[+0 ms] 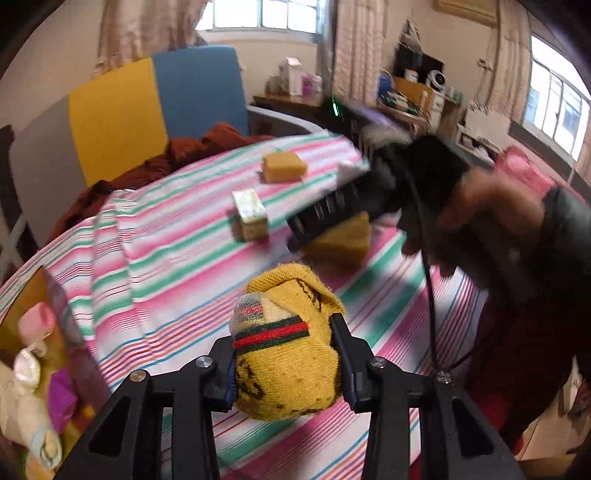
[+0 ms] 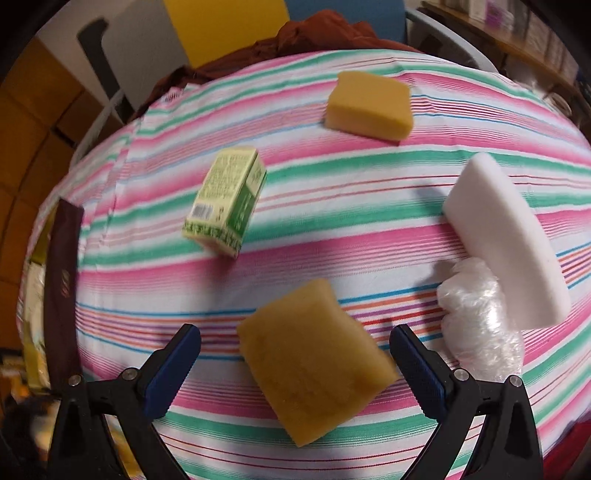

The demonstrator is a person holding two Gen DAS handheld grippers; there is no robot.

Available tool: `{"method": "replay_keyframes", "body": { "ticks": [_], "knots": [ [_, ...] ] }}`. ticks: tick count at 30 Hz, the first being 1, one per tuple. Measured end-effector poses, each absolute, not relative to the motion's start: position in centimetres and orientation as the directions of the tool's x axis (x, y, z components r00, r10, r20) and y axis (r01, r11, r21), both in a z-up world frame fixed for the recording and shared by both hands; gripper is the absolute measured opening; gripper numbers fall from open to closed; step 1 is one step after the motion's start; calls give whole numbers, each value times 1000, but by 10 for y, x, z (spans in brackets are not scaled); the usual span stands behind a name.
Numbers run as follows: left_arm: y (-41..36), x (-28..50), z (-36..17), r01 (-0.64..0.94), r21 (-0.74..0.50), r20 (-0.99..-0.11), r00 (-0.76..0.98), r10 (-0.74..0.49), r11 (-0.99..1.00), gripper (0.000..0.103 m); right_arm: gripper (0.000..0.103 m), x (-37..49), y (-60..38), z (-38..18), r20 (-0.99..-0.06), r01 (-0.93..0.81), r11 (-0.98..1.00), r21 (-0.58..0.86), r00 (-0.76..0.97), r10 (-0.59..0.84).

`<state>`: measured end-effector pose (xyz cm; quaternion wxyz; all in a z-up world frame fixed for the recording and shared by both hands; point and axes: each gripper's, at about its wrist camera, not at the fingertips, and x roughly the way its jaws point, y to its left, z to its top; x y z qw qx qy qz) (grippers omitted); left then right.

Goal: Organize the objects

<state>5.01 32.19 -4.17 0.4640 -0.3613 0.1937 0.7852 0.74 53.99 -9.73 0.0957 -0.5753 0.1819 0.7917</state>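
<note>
Yellow sock (image 1: 286,354) sits clamped in your left gripper (image 1: 284,363), while your right gripper (image 2: 295,363) gapes wide, straddling a sponge (image 2: 314,363) for pickup.

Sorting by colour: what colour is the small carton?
Green and pale yellow-green small carton, clearest in the right wrist view.

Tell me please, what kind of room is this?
Probably a lived-in room at home, perhaps a bedroom or living room. Curtained windows, a cluttered desk and a chair with clothes stand behind a table under a striped cloth.
</note>
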Motion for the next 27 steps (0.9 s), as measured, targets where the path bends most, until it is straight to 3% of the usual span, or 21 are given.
{"method": "replay_keyframes", "body": {
  "ticks": [14,27],
  "knots": [
    [254,33,-16,-738,-18,-712,-464,527,-674,42,103,10,524,-109,-964,-318,-947,38,-261,49],
    [204,19,-10,-651,-47,-694,-525,493,-758,42,102,16,521,-111,-966,-305,-952,17,-249,62]
  ]
}}
